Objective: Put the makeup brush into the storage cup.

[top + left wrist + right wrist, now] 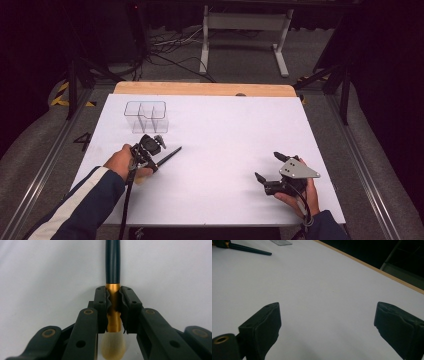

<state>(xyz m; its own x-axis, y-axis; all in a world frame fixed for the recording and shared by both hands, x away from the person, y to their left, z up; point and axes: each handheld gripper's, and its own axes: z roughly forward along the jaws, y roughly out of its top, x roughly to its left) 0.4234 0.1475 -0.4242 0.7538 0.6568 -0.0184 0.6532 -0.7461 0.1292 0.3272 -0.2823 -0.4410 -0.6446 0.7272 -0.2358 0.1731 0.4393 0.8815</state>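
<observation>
On the white table (220,150), left claw (114,302) clamps an unlabelled brush (113,262); right claw (327,322) gapes.

Person's arms at a table. Left sleeve (80,202) is dark navy with a broad white stripe; right cuff (322,225) dark navy. Each hand carries a black gripper with brass-ringed screw holes; the right gripper (270,166) has a grey triangular plate and a black cable.
</observation>
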